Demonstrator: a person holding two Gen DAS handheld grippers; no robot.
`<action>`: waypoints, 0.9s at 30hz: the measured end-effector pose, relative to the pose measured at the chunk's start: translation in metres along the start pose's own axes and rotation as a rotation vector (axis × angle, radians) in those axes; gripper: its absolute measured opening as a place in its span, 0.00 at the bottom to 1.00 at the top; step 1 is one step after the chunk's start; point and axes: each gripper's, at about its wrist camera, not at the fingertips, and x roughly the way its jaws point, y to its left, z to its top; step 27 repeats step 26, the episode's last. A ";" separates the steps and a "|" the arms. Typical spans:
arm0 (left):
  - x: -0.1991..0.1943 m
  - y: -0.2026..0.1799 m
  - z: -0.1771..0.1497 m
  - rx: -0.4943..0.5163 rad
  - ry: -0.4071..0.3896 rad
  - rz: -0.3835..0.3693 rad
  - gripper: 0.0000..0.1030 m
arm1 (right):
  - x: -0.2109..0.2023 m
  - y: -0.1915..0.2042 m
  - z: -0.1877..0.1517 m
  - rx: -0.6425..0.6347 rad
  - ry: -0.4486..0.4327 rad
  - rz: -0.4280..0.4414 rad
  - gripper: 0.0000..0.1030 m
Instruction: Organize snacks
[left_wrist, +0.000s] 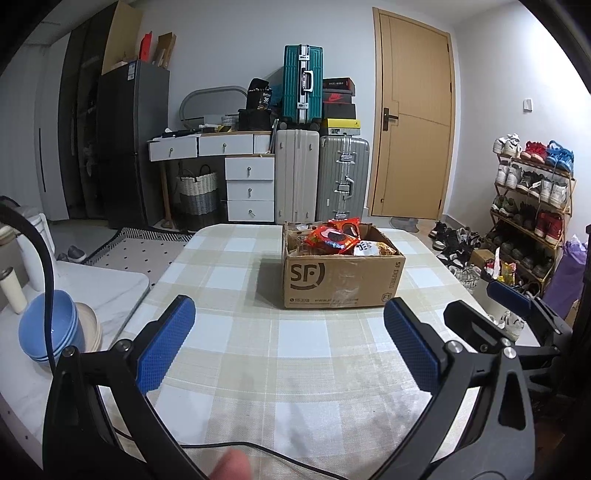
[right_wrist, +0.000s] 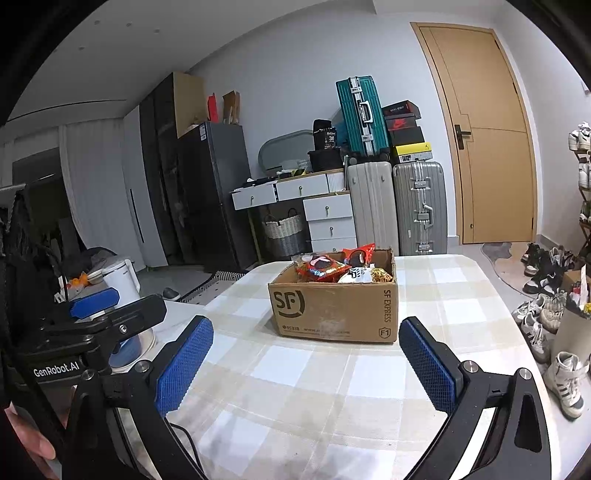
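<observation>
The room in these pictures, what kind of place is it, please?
Most likely a lived-in apartment room, not a lab. A checked tablecloth covers the table, stacked suitcases stand by a wooden door, and a shoe rack is full of sneakers.

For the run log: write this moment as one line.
left tongs: open, empty | right tongs: open, empty | cardboard box: on checked table, snack packets inside | contact: none

Left claw (left_wrist: 288, 343) spread wide, right claw (right_wrist: 306, 363) spread wide, side by side
</observation>
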 end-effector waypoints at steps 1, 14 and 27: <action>0.002 0.000 -0.001 0.006 -0.003 0.008 0.99 | 0.000 0.000 0.000 0.000 -0.001 0.000 0.99; 0.002 0.006 -0.007 -0.004 -0.007 -0.007 0.99 | -0.001 0.000 -0.001 0.001 -0.001 0.004 0.99; 0.001 0.014 -0.008 -0.038 -0.033 -0.031 0.99 | -0.003 0.002 0.001 -0.001 -0.008 0.013 0.99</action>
